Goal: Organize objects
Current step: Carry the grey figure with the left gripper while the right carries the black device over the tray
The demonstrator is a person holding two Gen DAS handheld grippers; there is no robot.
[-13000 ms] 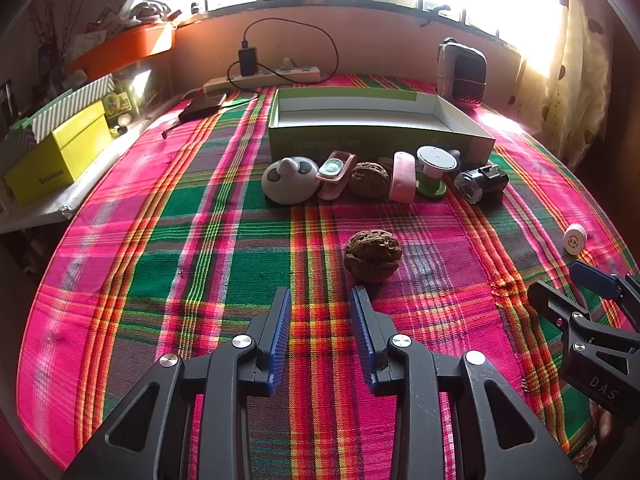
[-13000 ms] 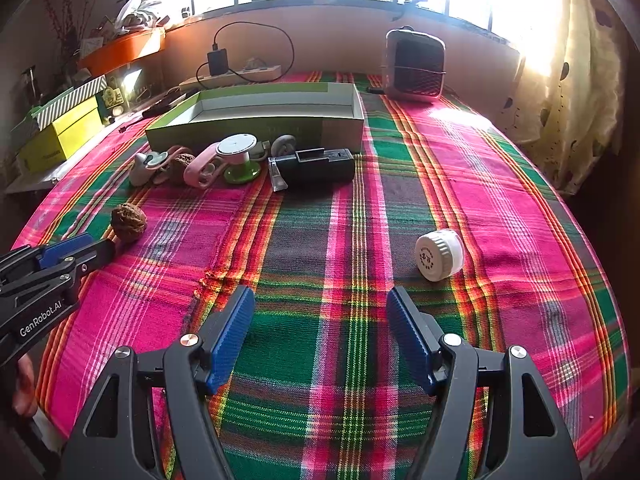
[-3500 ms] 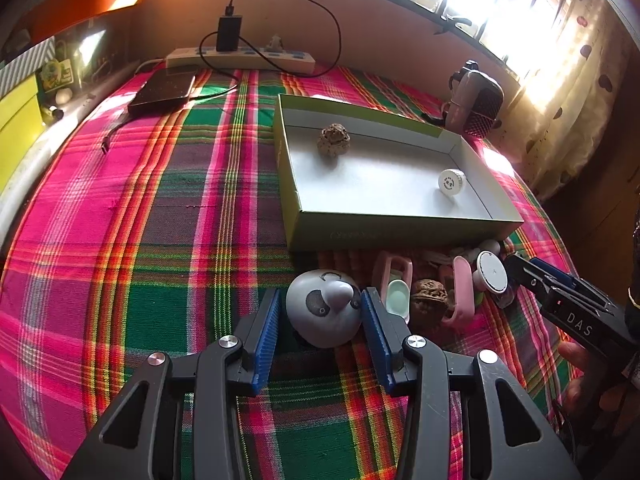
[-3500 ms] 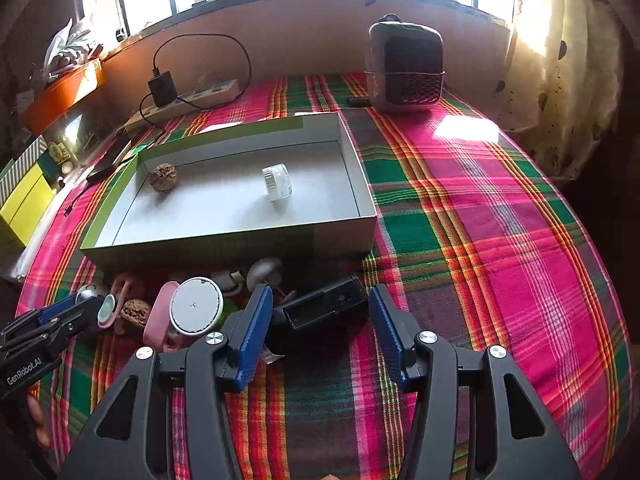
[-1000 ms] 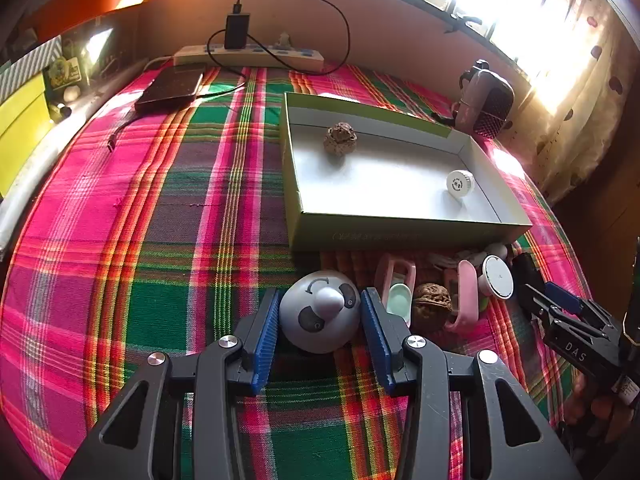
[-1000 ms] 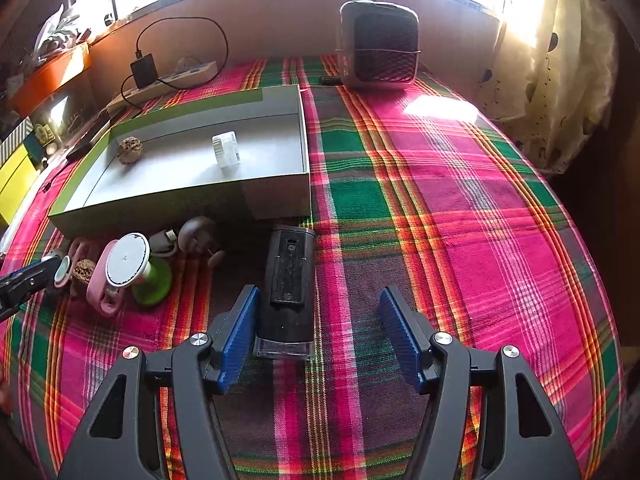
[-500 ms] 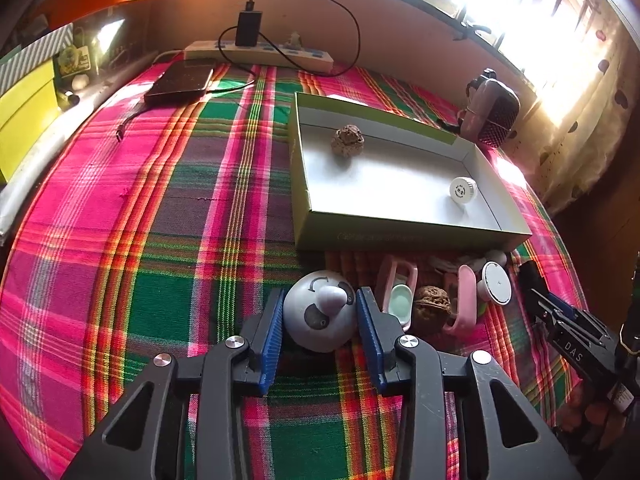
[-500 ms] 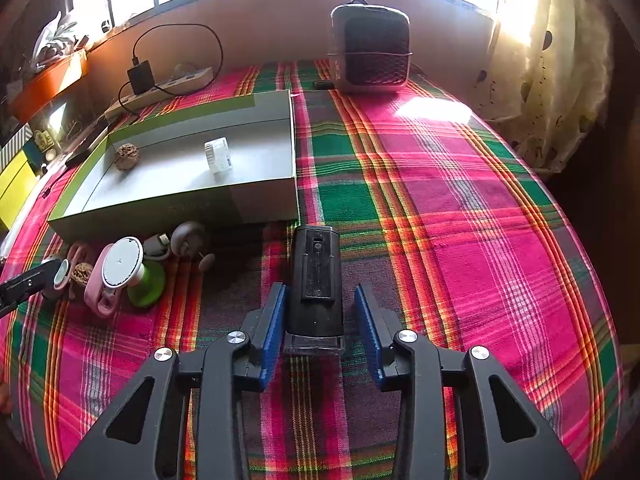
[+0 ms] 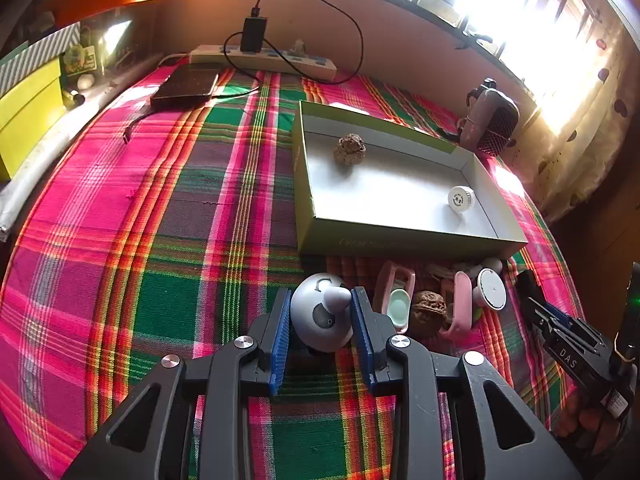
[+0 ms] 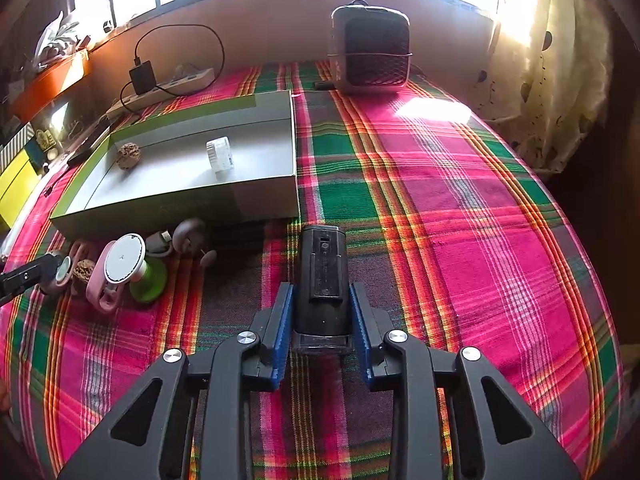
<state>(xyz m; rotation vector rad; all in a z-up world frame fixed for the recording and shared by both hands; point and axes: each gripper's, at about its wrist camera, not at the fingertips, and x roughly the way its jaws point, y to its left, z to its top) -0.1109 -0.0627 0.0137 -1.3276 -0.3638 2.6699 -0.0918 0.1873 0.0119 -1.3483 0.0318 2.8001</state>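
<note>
My left gripper [image 9: 320, 320] has its blue pads against both sides of a grey dome-shaped gadget with a knob [image 9: 320, 316], and its jaws are closing on it. In the right wrist view my right gripper [image 10: 320, 312] is closing its jaws on a black box-shaped device [image 10: 322, 276], pads touching its sides. Both things rest on the plaid cloth. Behind them stands a shallow green box [image 9: 400, 236] holding a walnut [image 9: 350, 150] and a white round cap [image 9: 461, 199].
In front of the box lie pink clips [image 9: 396, 296], a second walnut [image 9: 429, 312] and a white disc on a green base [image 10: 124, 258]. A power strip with charger [image 9: 264, 58], a dark flat device [image 9: 186, 84] and a small heater [image 10: 370, 54] stand at the back.
Both pairs of jaws have narrowed from wide open until the pads meet the grey gadget and the black device. Neither hand has shifted, and both things still sit on the cloth.
</note>
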